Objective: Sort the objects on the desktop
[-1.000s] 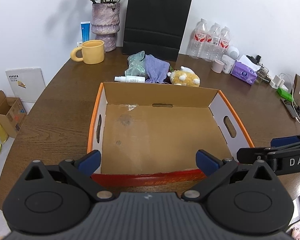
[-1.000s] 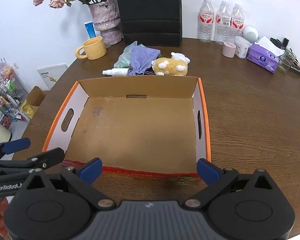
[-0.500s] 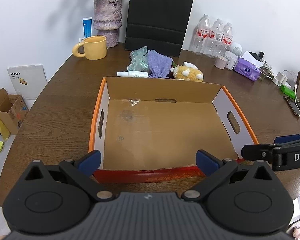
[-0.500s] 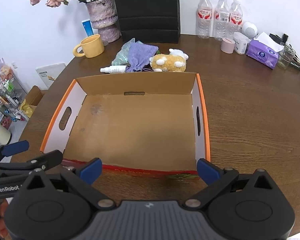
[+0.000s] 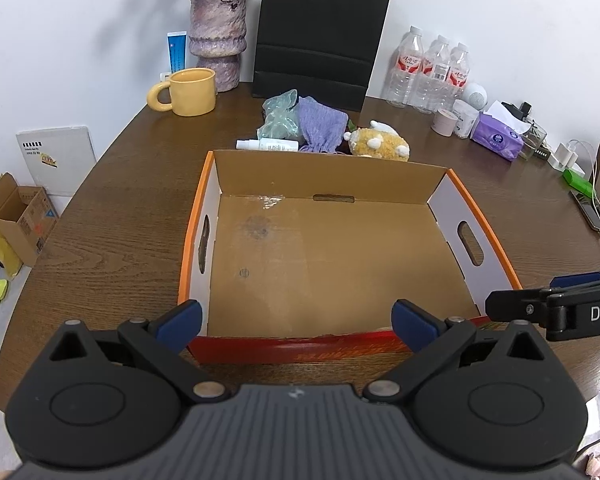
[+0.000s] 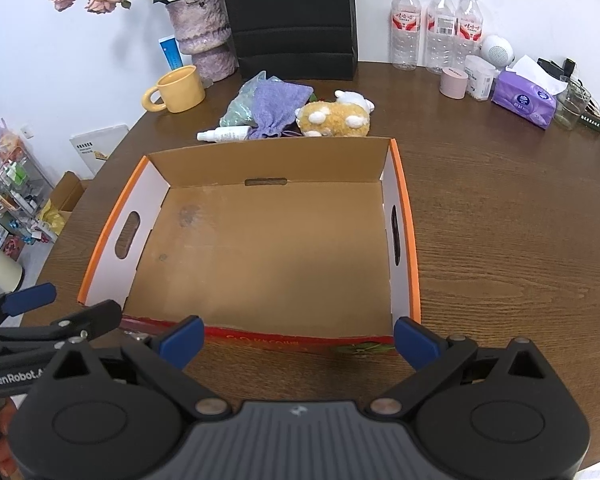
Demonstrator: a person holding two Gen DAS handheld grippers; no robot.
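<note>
An empty cardboard box with orange rims [image 5: 496,240] [image 6: 414,240] sits in the middle of the brown table. Just behind it lie a white spray bottle [image 5: 268,144] [image 6: 224,134], a purple pouch [image 5: 320,124] [image 6: 278,106], a green plastic bag [image 5: 280,114] [image 6: 238,106] and a yellow plush toy [image 5: 382,144] [image 6: 336,118]. My left gripper [image 5: 296,326] is open and empty at the box's near edge. My right gripper [image 6: 298,340] is open and empty beside it; each gripper shows at the edge of the other's view.
At the back stand a yellow mug [image 5: 190,91], a vase of flowers [image 5: 218,42], a black paper bag [image 5: 320,36], three water bottles [image 5: 432,72], small jars [image 5: 444,122] and a purple tissue pack [image 5: 498,140]. Cables and chargers [image 5: 580,184] lie far right.
Both grippers have pulled back and risen a little, so the box and table items appear farther away. Both stay open and empty.
</note>
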